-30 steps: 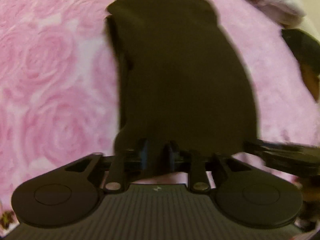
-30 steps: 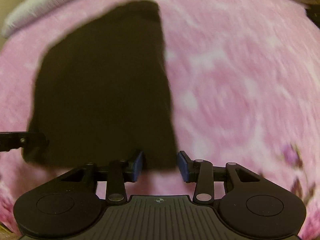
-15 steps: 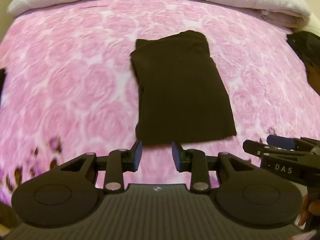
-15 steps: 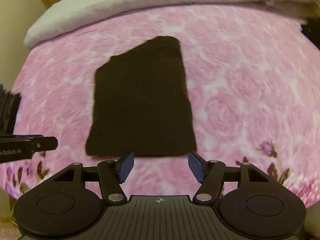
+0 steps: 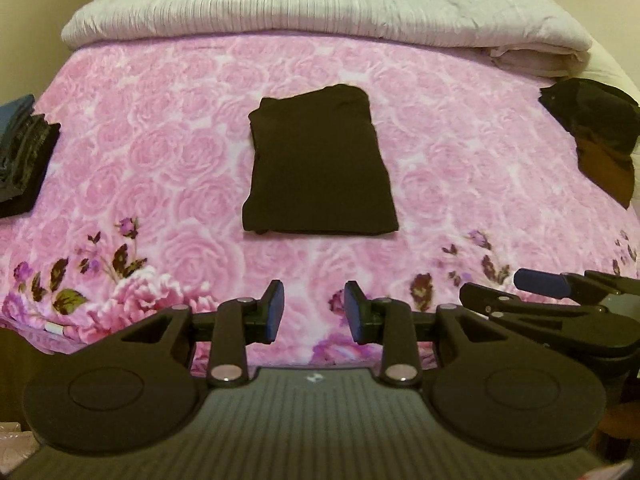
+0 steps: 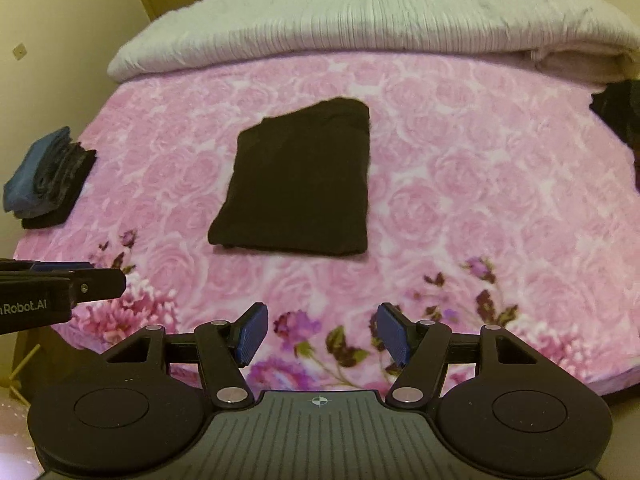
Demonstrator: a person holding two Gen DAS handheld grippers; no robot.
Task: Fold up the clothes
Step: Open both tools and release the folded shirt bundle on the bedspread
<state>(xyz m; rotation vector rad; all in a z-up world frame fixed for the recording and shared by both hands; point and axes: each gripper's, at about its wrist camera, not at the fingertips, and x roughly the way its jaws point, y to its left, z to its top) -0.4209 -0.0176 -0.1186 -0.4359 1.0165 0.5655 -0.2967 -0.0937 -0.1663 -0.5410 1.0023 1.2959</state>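
A dark brown garment (image 5: 320, 164) (image 6: 298, 178) lies folded into a neat rectangle in the middle of the pink rose-patterned blanket (image 5: 140, 152) (image 6: 480, 184). My left gripper (image 5: 314, 312) hangs well back from it over the bed's near edge, open, with nothing between its blue pads. My right gripper (image 6: 320, 334) is also pulled back and high, open wider and empty. Each gripper shows at the edge of the other's view: the right gripper (image 5: 552, 296) at the right of the left wrist view, and the left gripper (image 6: 60, 284) at the left of the right wrist view.
A stack of folded dark and blue clothes (image 6: 48, 178) (image 5: 22, 160) sits at the bed's left edge. A loose black and brown heap of clothes (image 5: 600, 132) (image 6: 620, 112) lies at the right edge. A rolled grey-white quilt (image 5: 320, 4) (image 6: 360, 24) spans the far end.
Both grippers let go of the garment's near edge, opened, and pulled up and back. The folded garment stays flat on the blanket and now looks small and distant.
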